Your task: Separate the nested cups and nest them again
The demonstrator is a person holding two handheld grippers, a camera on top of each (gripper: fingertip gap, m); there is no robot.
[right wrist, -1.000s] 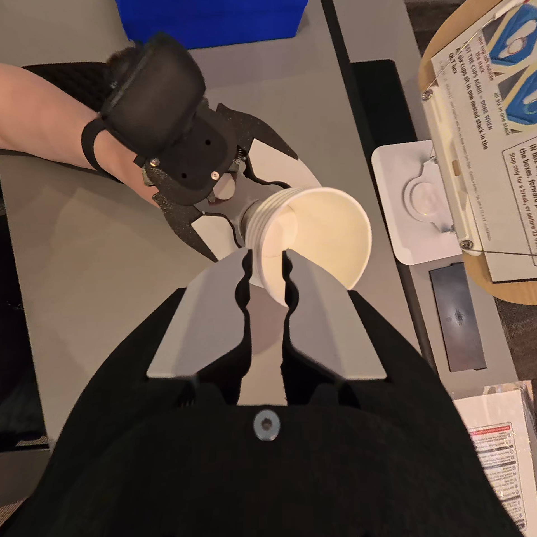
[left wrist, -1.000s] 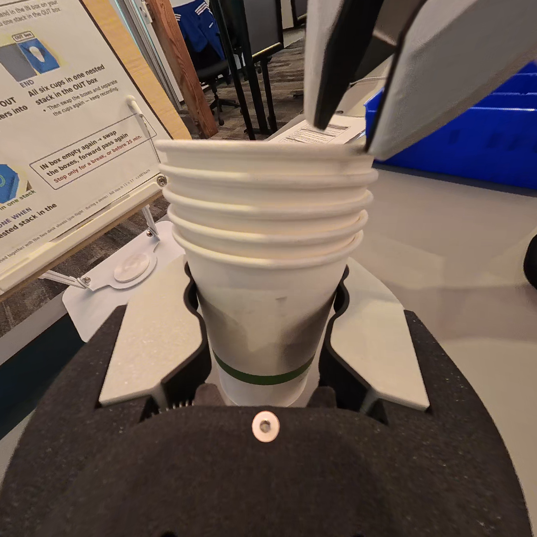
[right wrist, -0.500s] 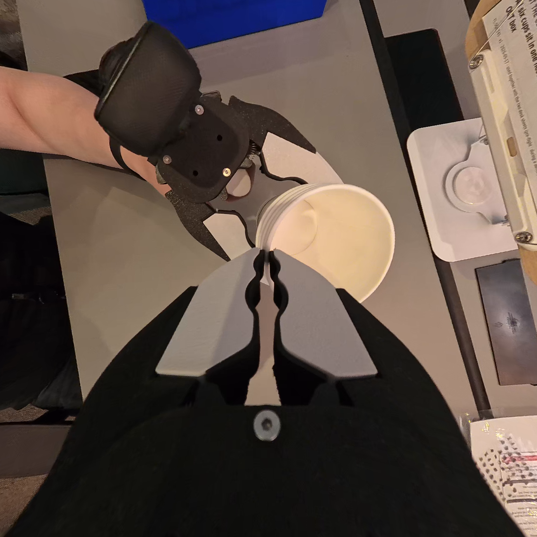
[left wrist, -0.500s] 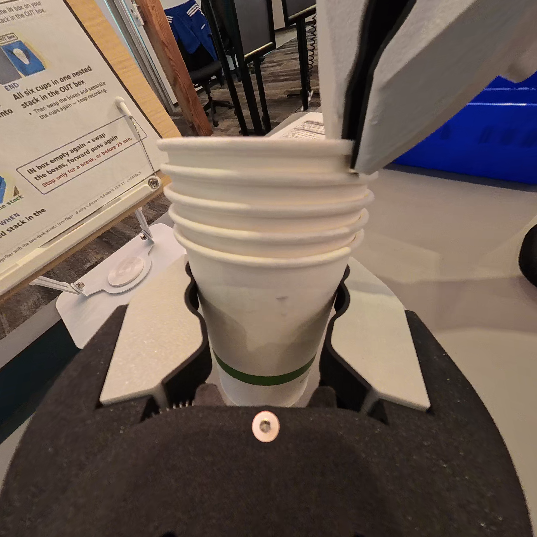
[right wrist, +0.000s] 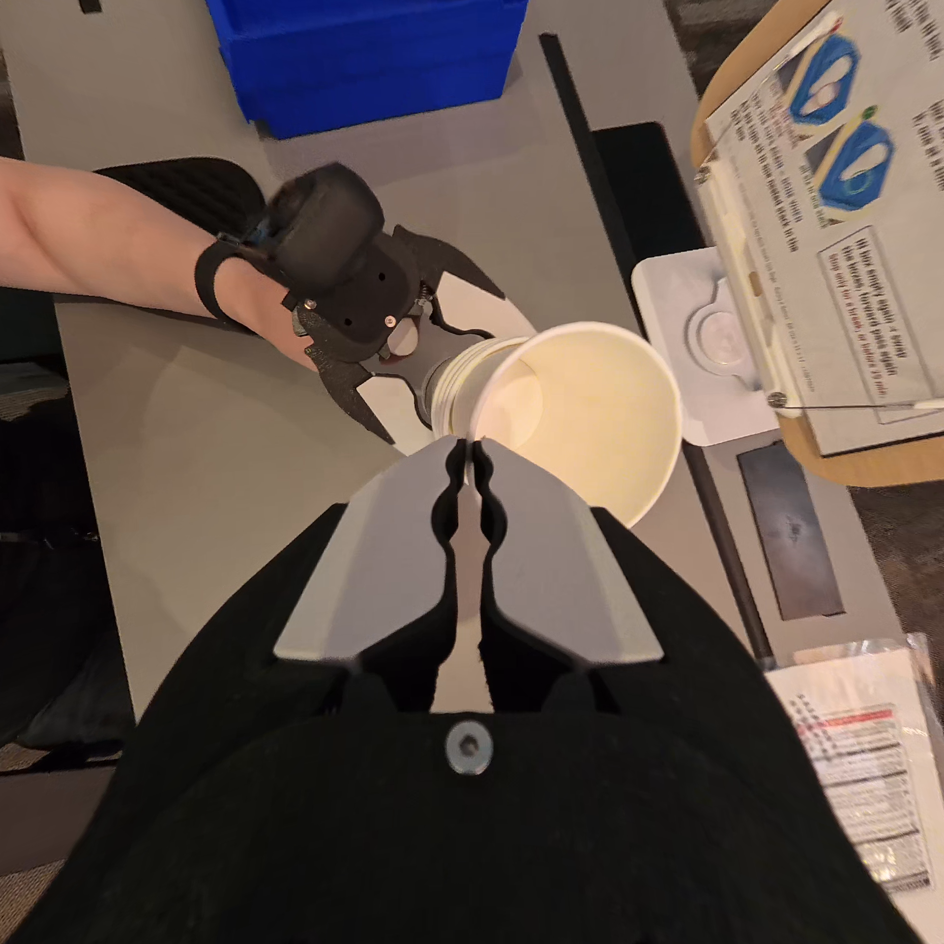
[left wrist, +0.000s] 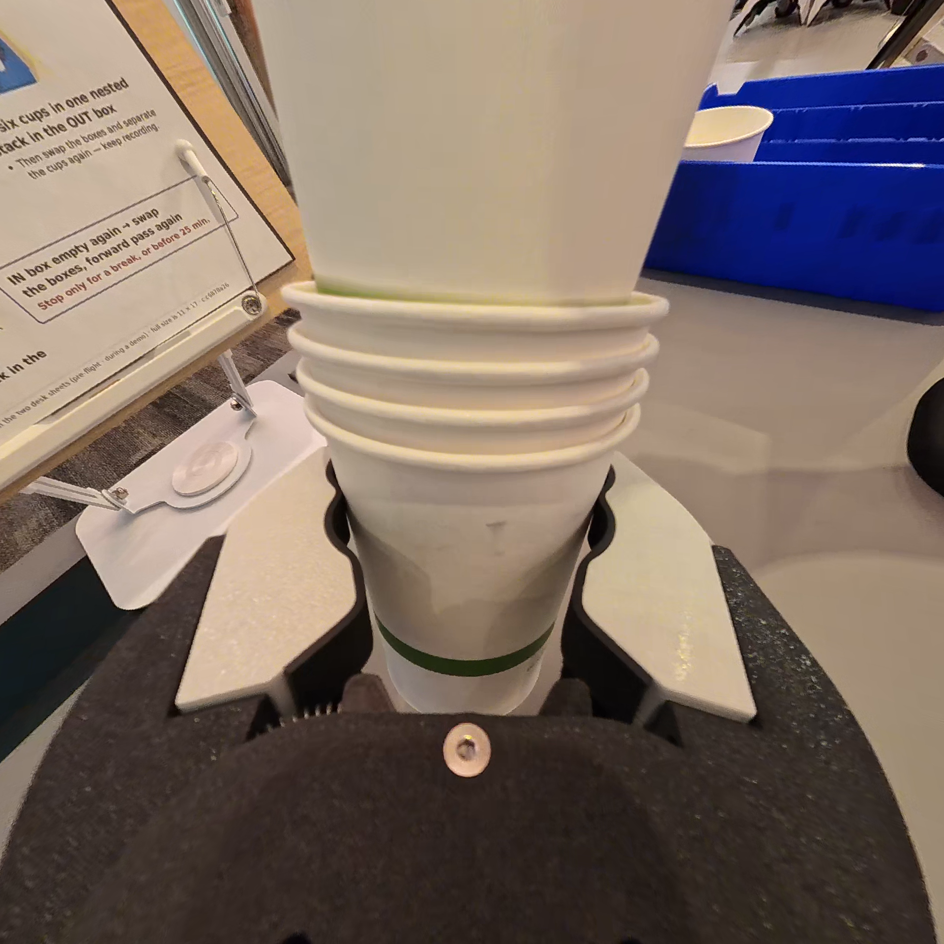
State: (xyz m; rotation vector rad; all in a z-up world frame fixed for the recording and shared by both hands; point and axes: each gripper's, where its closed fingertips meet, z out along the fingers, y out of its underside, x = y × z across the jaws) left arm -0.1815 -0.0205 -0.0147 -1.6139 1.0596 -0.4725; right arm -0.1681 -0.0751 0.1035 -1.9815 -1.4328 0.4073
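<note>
Forearm (right wrist: 102, 245) of a person is seen at far left only in the right wrist view, strapped to the left gripper (right wrist: 403, 403), whose fingers are clamped round the lowest cup of a nested stack of paper cups (right wrist: 452, 393). The stack's four rims and green band are shown in the left wrist view (left wrist: 470, 511), held above the grey table (left wrist: 766, 485). The top cup (left wrist: 480, 153) is raised almost clear of the stack, its base just inside the uppermost rim; its open mouth is shown only from the right (right wrist: 582, 414). Its rim is pinched by the right gripper (right wrist: 469, 452), fingers nearly together. An instruction sheet on a stand (left wrist: 102, 204) is set left of the stack. Blue bins (left wrist: 817, 204) lie right, one holding another paper cup (left wrist: 725, 130); that cup is hidden in the right view.
</note>
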